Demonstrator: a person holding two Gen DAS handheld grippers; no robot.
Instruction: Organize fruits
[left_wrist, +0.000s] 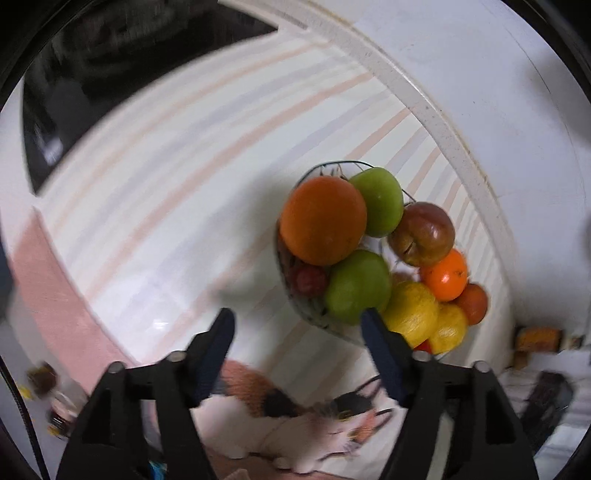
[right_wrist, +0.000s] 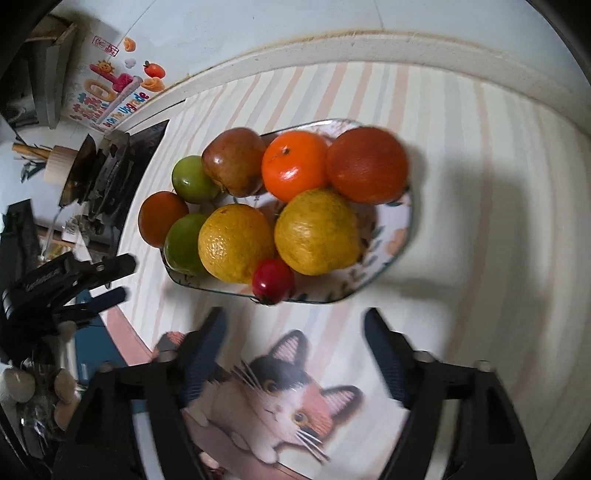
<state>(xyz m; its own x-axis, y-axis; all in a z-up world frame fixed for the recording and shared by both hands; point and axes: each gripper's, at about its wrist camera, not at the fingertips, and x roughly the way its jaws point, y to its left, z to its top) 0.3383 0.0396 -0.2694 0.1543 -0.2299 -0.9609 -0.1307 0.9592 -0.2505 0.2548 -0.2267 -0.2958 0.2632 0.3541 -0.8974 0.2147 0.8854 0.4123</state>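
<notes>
Both grippers hang over the striped mat (right_wrist: 461, 184) with jaws spread wide and nothing between them. Seen from the right wrist, the right gripper (right_wrist: 293, 325) is poised above the printed cat (right_wrist: 280, 398), with the plate (right_wrist: 399, 221) of fruit just past its fingertips at 12 o'clock. Going left to right across that plate: a dark orange (right_wrist: 160, 218) at 9 o'clock, overhanging the rim; two green apples (right_wrist: 192, 179), the second one (right_wrist: 183, 245) nearer the camera; a brownish-red apple (right_wrist: 234, 160) at 11 o'clock; a yellow citrus (right_wrist: 234, 243) with a small red tomato (right_wrist: 273, 280) touching its lower right at 6 o'clock, at the near rim; a bright tangerine (right_wrist: 293, 164) at 12 o'clock; a second yellow citrus (right_wrist: 317, 232) near the middle; and a big reddish orange (right_wrist: 367, 164) at 2 o'clock. The fruits are packed, touching one another. At the far left of this view the left gripper (right_wrist: 114, 280) shows, its fingers apart. From the left wrist, the left gripper (left_wrist: 297, 321) hovers beside the same plate (left_wrist: 280, 254), whose pile sits at 1 o'clock, the right fingertip (left_wrist: 373, 325) overlapping a green apple (left_wrist: 356, 284); I cannot tell whether they touch.
</notes>
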